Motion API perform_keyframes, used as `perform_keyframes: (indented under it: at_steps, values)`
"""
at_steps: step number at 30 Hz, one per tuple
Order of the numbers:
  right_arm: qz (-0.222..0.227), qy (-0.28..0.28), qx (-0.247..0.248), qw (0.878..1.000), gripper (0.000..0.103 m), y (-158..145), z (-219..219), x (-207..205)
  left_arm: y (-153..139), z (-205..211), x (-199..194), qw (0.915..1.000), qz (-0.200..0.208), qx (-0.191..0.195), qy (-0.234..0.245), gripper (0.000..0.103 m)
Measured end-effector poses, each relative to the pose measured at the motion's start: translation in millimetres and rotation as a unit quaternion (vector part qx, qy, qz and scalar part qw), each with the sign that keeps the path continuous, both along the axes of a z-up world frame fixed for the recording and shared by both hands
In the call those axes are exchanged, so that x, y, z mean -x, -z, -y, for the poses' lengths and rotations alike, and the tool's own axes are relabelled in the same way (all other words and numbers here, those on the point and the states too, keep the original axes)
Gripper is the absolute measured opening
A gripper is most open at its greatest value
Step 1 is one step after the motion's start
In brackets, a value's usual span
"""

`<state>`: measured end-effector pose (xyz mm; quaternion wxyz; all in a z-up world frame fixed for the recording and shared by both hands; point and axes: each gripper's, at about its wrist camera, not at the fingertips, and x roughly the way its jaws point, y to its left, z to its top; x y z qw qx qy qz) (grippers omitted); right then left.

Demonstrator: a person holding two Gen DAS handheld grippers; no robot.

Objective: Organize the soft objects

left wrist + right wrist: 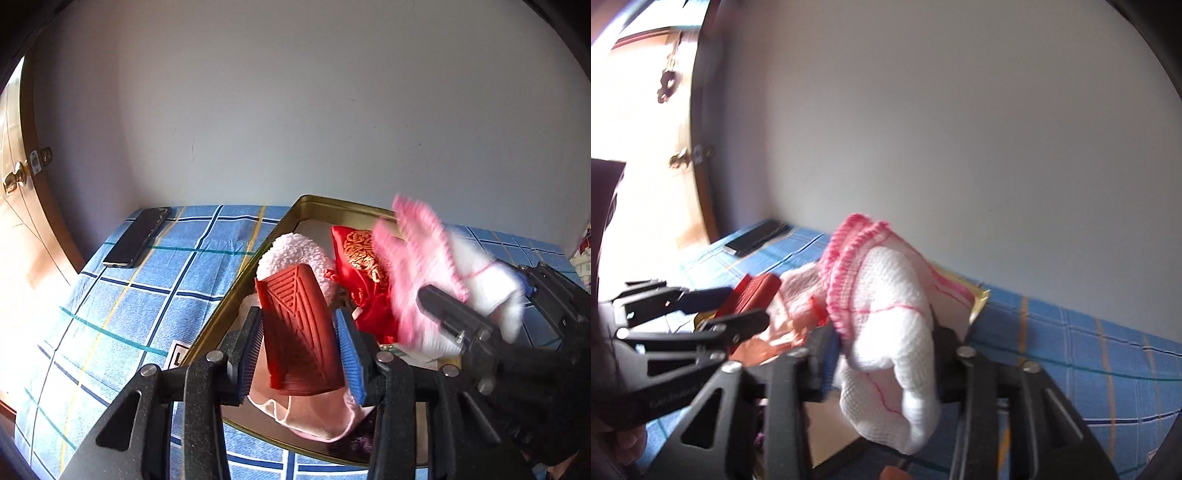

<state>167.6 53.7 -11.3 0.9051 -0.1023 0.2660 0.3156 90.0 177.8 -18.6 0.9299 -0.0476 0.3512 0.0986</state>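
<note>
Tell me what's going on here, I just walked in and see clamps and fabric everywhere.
A person is sorting soft things with two handheld grippers. The left gripper has its jaws shut on a red-soled slipper over a gold tray on the blue checked bedcover. The right gripper holds up a white cloth with pink trim beside it.

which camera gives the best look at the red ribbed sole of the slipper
The left wrist view: the slipper's red sole faces the camera, sharp, clamped between the left gripper fingers. The right wrist view shows only a blurred red edge, mostly hidden by that gripper and the white cloth.
</note>
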Motion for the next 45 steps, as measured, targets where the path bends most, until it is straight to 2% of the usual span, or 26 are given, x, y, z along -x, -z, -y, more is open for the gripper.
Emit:
perform_keyframes:
  at_steps: [1,3,7,9,11,14,28,45]
  values:
    - [0.0,0.002,0.002,1.0,0.066,3.5,-0.1,0.5,1.5,-1.2,-0.2,1.0,-0.003,-0.001,0.0,0.043]
    - [-0.004,0.002,0.0,1.0,0.08,5.3,2.2,0.3,1.6,-3.0,1.2,1.0,-0.003,-0.002,0.001,0.048]
    - [0.005,0.007,-0.008,1.0,0.083,-3.5,11.7,4.6,-6.1,-0.4,7.6,0.9998,0.011,-0.017,-0.001,0.061]
    - [0.013,0.01,-0.016,1.0,0.088,-12.3,16.3,8.6,-12.7,1.2,12.4,0.9993,0.021,-0.03,-0.007,0.072]
    - [0.019,0.013,-0.024,0.999,0.091,-19.6,19.2,12.6,-18.8,0.9,16.4,0.9992,0.028,-0.027,-0.008,0.078]
    - [0.031,0.019,-0.03,0.999,0.095,-28.2,25.8,19.3,-26.6,1.6,21.5,0.9988,0.035,-0.03,-0.014,0.082]
    - [0.055,0.022,-0.046,0.997,0.101,-50.4,39.0,43.1,-44.3,4.8,42.5,0.9985,0.037,-0.027,-0.029,0.084]
    - [0.056,0.023,-0.053,0.997,0.102,-51.9,45.5,51.5,-44.1,7.8,49.7,0.9986,0.03,-0.029,-0.032,0.084]
